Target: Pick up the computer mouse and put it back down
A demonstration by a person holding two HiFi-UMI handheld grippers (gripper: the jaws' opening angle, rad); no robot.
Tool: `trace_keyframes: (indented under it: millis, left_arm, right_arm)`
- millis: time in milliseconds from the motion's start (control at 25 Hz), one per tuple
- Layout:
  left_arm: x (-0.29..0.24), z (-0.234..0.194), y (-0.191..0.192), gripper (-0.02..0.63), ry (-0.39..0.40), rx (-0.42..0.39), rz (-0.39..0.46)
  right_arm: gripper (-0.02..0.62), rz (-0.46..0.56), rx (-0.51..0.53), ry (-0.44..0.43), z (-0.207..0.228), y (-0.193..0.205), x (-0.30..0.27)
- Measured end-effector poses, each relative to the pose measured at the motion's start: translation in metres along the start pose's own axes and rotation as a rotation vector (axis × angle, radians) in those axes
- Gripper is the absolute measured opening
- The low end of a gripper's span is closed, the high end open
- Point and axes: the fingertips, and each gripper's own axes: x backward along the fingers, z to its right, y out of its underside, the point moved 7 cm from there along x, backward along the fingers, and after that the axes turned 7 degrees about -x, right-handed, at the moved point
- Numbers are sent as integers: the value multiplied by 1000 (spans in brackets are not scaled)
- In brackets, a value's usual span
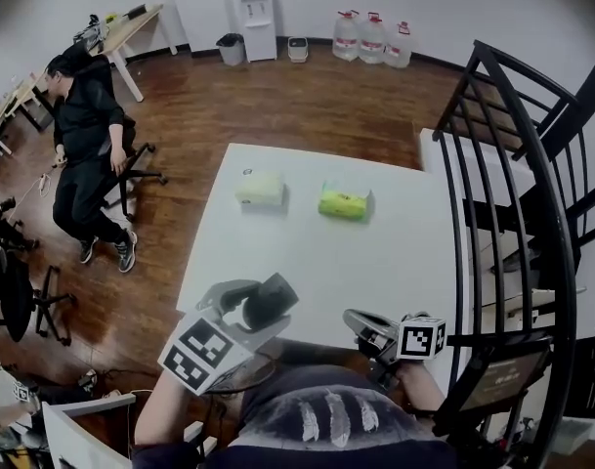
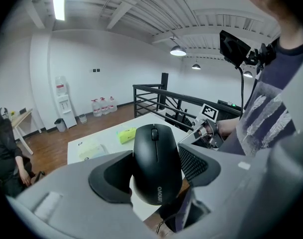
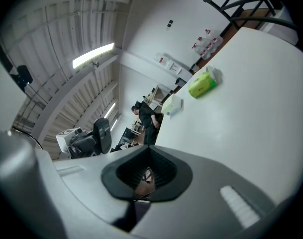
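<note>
Wood-floored open room with a white tabletop [image 1: 307, 252] and a black railing [image 1: 512, 193] to its right.

Progress: the pick-up half looks done. The black computer mouse [image 2: 156, 161] is off the surface, clamped by its sides between the jaws of the left hand-held gripper [image 2: 155, 169] and held in the air over the tabletop's near left edge. No part of it touches the tabletop. My reading is that the remaining step is to lower it, set it on the white surface and let go. There is plenty of bare surface for that.

The right hand-held gripper [image 3: 149, 176] has its jaws together with nothing between them. It sits low at the near edge and takes no part in the hold.

Count:
- computer mouse: 1
- hand-held grippers: 2
- packs on the tabletop: 2, one pale pack [image 1: 260, 189] and one green pack [image 1: 344, 203], side by side but apart
- water bottles [image 1: 373, 37] by the far wall: 3
- seated person [image 1: 87, 154] at far left: 1
</note>
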Motion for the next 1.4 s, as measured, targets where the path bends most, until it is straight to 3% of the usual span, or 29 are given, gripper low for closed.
trace_keyframes:
  millis: [600, 880, 1400]
  left_arm:
    - [21, 5, -5, 305, -81, -10, -1]
    - [35, -26, 8, 305, -87, -20, 25]
    - [16, -99, 19, 305, -8, -89, 42]
  right_arm:
    - [3, -58, -9, -23, 4, 3, -11]
    - [3, -58, 8, 5, -5, 1, -41]
    - [3, 29, -11, 68, -13, -8, -86]
